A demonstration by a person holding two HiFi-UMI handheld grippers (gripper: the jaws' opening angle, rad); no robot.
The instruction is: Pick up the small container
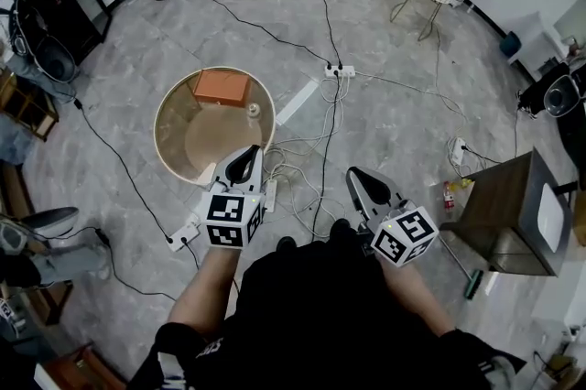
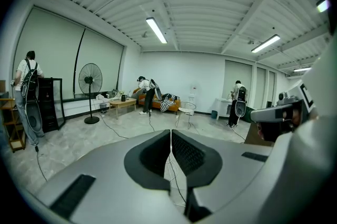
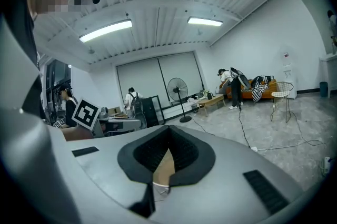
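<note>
currently the person is standing over a floor strewn with cables (image 1: 311, 161) and is holding both tools out ahead. the small container (image 1: 254, 111) is sitting on the round table (image 1: 157, 130) close to its right edge, just beside the near right corner of the orange box (image 1: 221, 87), which is lying toward the table's far edge. nothing is touching the container.

the left gripper (image 1: 245, 156) is pointing at the table's near edge, and its own view is showing the left gripper's (image 2: 170, 138) jaws pressed together with nothing between them. the right gripper (image 1: 359, 178) is hanging off to the right of the table, over bare floor and cables; its own view is showing the right gripper's (image 3: 168, 132) jaw tips meeting too, with nothing caught in them.

judging from this, the reach is only beginning, and the left gripper is looking like the better placed tool. doing it well is probably meaning opening those jaws wide before arriving, coming in over the near right edge instead of across the box, and tilting the tool down so the pads are straddling the container's sides. closing gently is likely mattering, since the container is looking small and light and may be tipping or sliding toward the edge. watching the feet among the cables is also seeming wise.
</note>
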